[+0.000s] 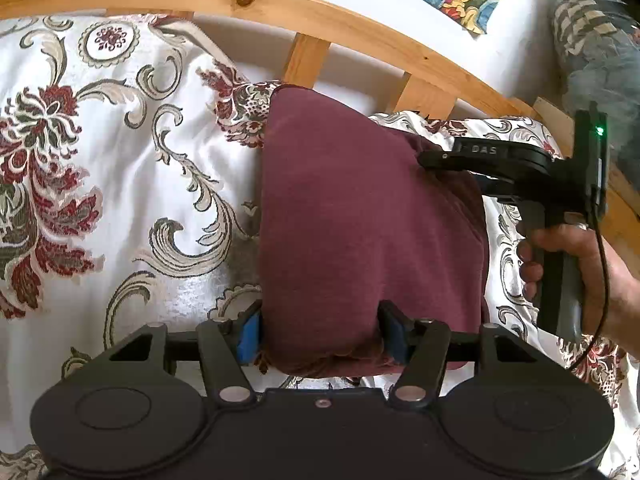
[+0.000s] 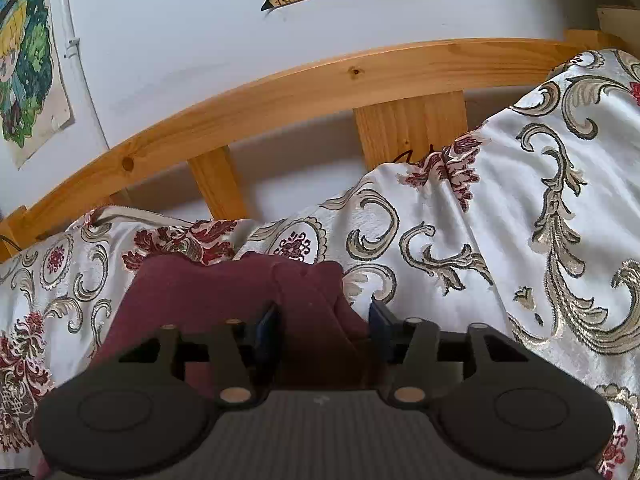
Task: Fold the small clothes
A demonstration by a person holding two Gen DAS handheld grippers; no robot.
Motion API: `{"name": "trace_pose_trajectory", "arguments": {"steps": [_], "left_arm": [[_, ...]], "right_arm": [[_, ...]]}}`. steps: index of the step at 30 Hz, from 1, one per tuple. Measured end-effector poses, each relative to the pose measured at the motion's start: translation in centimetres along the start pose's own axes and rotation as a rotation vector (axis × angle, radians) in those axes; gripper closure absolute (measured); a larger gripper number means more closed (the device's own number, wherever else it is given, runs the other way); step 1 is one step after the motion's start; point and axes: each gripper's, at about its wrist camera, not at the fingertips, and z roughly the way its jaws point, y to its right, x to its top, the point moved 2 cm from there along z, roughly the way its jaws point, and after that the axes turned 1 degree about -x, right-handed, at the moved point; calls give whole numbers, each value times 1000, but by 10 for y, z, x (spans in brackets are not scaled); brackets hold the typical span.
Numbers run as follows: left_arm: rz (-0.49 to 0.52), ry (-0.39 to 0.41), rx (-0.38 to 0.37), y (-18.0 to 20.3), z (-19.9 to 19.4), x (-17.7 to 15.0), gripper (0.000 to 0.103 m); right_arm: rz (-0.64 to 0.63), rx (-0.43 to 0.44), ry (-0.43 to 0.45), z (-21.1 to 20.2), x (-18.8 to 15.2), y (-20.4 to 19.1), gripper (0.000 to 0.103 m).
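A folded maroon garment lies on the floral bedspread. My left gripper has its blue-padded fingers spread wide on either side of the garment's near edge, with the cloth bunched between them. My right gripper also has its fingers apart, with the garment's right part between them. In the left wrist view the right gripper comes in from the right, its fingertips at the garment's far right corner, held by a hand.
A wooden bed rail with slats runs along the far side, against a white wall with colourful pictures. The bedspread rises in a fold at the right. A grey patterned bundle sits at far right.
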Motion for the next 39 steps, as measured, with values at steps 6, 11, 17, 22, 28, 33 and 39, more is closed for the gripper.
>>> {"name": "trace_pose_trajectory", "arguments": {"steps": [6, 11, 17, 22, 28, 33, 39], "left_arm": [[-17, -4, 5, 0, -2, 2, 35], [-11, 6, 41, 5, -7, 6, 23], [-7, 43, 66, 13, -18, 12, 10], [14, 111, 117, 22, -38, 21, 4], [69, 192, 167, 43, -74, 31, 1], [98, 256, 182, 58, -109, 35, 1], [138, 309, 192, 74, -147, 33, 1]], "right_arm": [[47, 55, -14, -12, -4, 6, 21], [55, 56, 2, -31, -9, 12, 7], [-35, 23, 51, -69, -19, 5, 0], [-52, 30, 106, -107, -23, -9, 0], [-35, 23, 161, -149, -31, -20, 0], [-29, 8, 203, -180, -41, -28, 0], [-31, 12, 264, -220, -52, -41, 0]]}}
